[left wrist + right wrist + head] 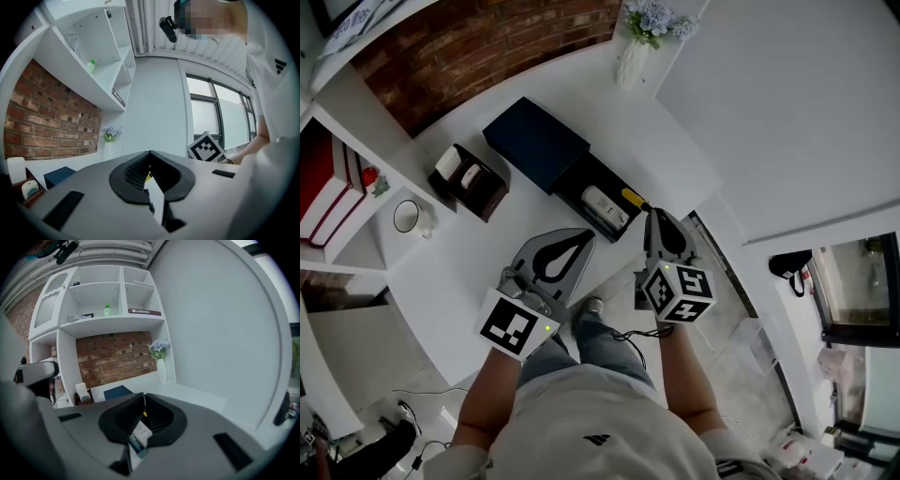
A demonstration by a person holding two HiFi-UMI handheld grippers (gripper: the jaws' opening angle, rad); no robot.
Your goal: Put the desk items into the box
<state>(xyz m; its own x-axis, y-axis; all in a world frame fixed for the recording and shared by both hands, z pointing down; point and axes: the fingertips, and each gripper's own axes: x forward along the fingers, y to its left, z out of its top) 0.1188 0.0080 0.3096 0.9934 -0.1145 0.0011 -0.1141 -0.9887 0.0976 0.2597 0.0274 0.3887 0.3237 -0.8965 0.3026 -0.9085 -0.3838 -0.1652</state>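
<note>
A white desk (464, 262) runs under a brick wall (487, 47) and shelves, with a vase of flowers (636, 52) at twelve o'clock and a mug (411, 217) at nine. The open box (577, 178) sits mid-desk, holding a white item (602, 204). The left gripper (584, 239) is at its six o'clock and the right gripper (649, 214) at four — both have jaws closed, tips touching, gripping nothing.

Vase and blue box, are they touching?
Apart. Head view shows bare white desk between the vase and the blue box.
</note>
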